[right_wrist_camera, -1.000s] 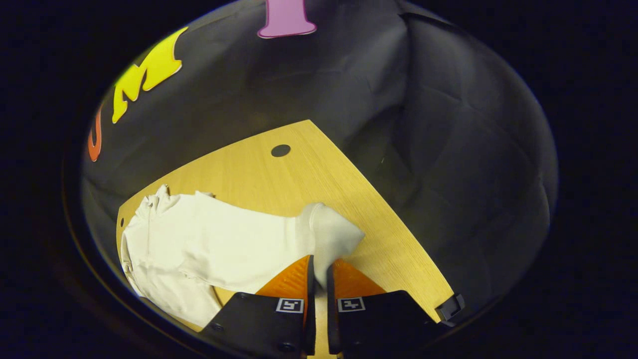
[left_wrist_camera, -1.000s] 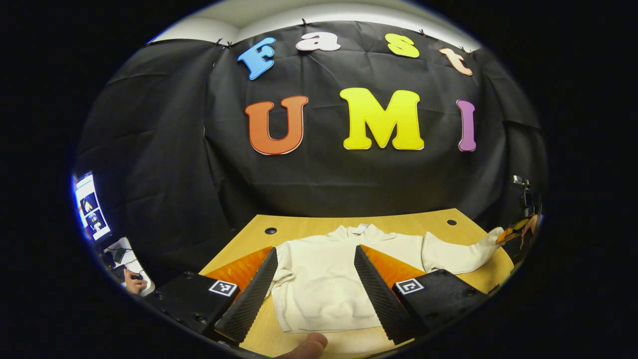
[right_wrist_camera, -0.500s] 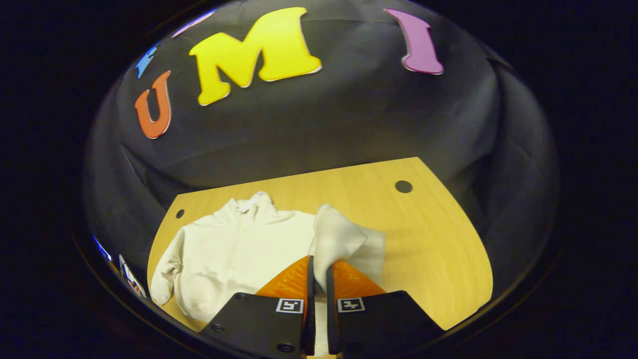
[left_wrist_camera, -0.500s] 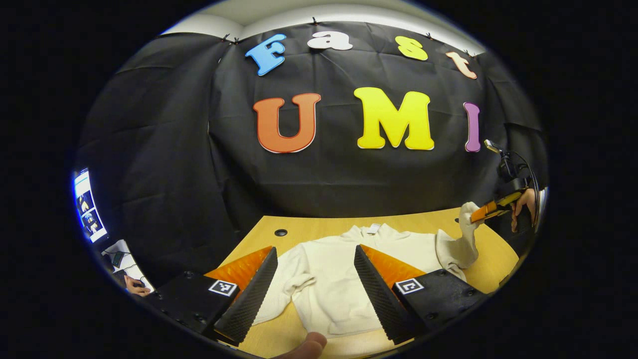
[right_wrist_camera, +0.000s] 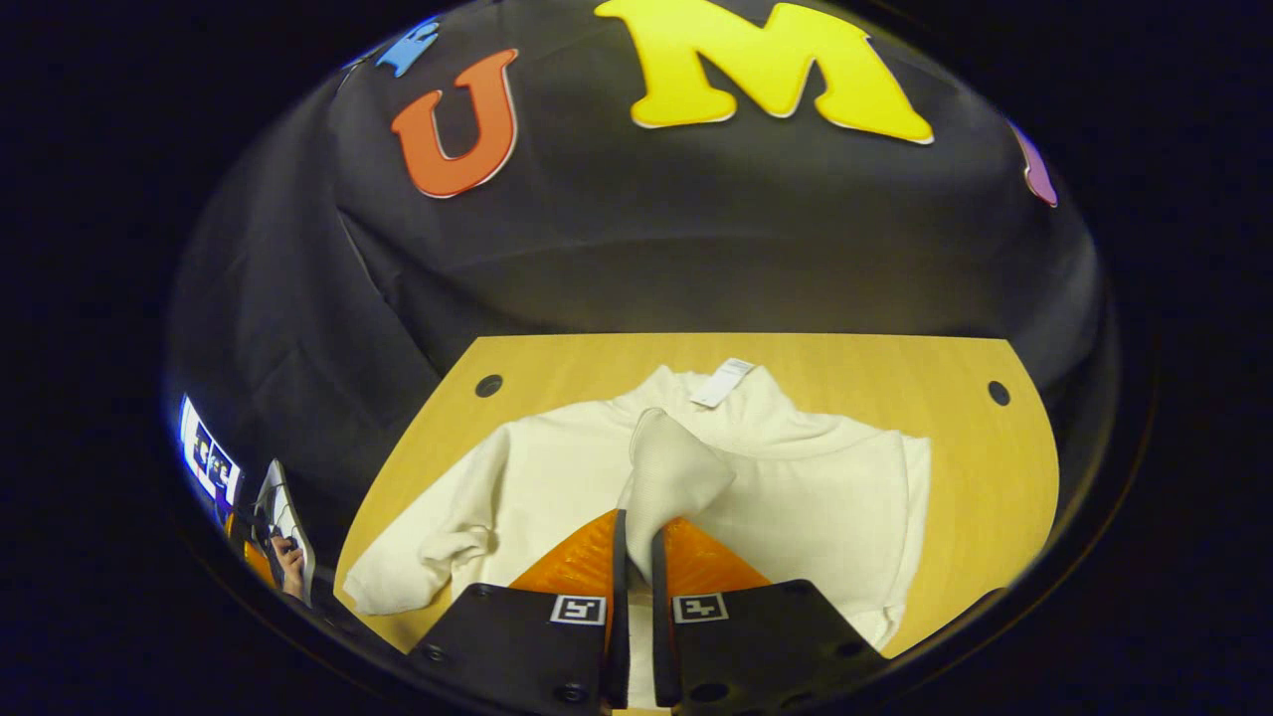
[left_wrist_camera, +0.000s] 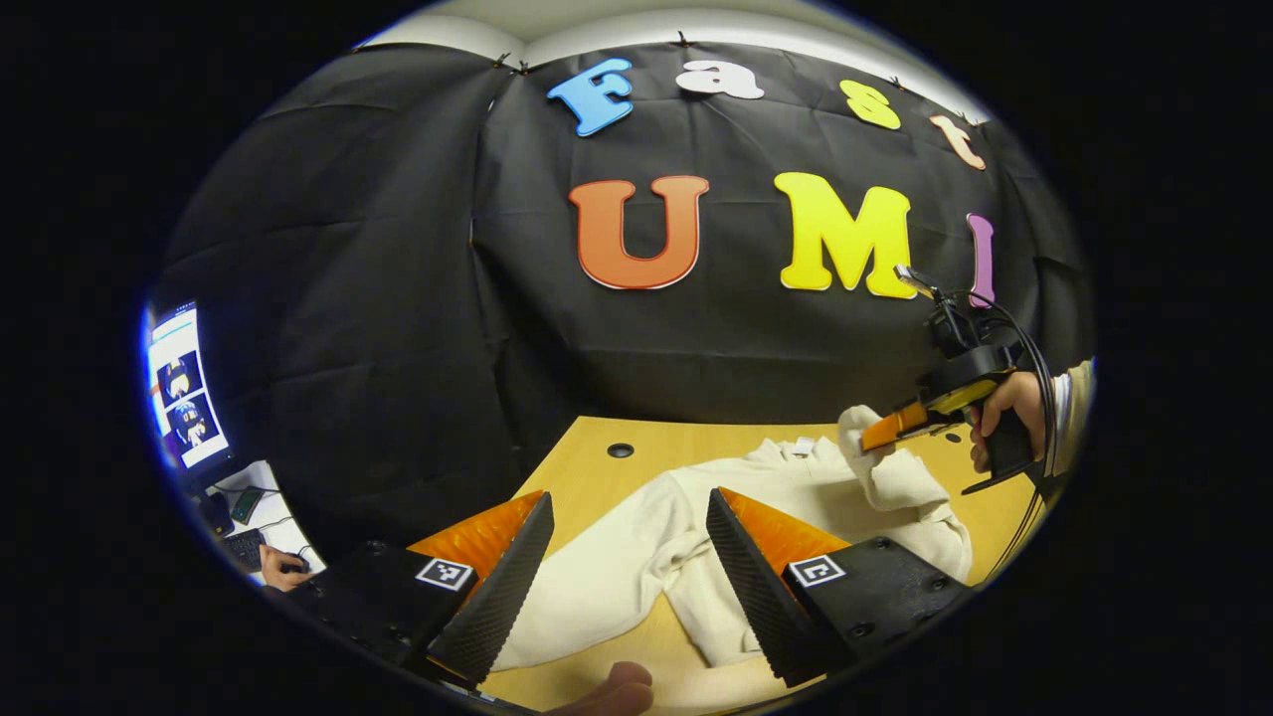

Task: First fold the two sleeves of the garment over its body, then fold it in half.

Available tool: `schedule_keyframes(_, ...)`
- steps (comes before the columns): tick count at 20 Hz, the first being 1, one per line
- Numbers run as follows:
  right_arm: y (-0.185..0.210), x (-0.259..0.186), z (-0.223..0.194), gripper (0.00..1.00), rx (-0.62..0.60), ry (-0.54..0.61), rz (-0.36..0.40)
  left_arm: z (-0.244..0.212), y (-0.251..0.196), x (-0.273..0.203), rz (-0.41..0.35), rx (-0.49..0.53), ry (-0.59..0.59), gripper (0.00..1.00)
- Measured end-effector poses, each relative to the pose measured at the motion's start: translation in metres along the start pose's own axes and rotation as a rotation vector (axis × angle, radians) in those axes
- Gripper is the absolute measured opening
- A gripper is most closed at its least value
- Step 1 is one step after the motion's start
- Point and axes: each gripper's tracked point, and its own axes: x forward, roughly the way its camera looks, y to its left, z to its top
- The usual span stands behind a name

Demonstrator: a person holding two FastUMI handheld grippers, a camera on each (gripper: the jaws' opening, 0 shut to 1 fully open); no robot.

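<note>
Our right hand-held gripper [right_wrist_camera: 635,542] pinches the sleeve cuff [right_wrist_camera: 668,475] above the sweater [right_wrist_camera: 816,497] to fold it; our left hand-held gripper [left_wrist_camera: 627,572] waits wide open.

Garment [right_wrist_camera: 796,487] on table [right_wrist_camera: 557,368], sleeve cuff [right_wrist_camera: 671,472] over body.

Wooden table [right_wrist_camera: 557,368] — lit monitor [left_wrist_camera: 184,388], keyboard [left_wrist_camera: 242,545] beside.

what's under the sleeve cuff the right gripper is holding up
The right gripper pinches the cuff above the sweater body, which lies spread on the wooden table. The patch of sweater directly beneath the cuff is covered.
</note>
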Motion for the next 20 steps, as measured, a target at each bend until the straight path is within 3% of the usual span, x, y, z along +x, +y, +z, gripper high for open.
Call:
schedule_keyframes(6, 0.071, 0.069, -0.026, 0.07, -0.048, 0.066, 0.039, -0.017, 0.028, -0.013, 0.027, 0.008, 0.026, 0.99)
schedule_keyframes(14, 0.081, 0.140, -0.063, 0.05, -0.015, 0.155, -0.001, -0.049, 0.048, -0.028, 0.072, 0.019, 0.088, 0.99)
schedule_keyframes(19, 0.091, 0.147, -0.065, 0.13, -0.049, 0.160, -0.005, -0.074, 0.072, -0.040, 0.143, -0.034, 0.166, 0.99)
schedule_keyframes(20, 0.096, 0.143, -0.062, 0.21, -0.061, 0.152, 0.005, -0.078, 0.077, -0.041, 0.155, -0.042, 0.173, 0.99)
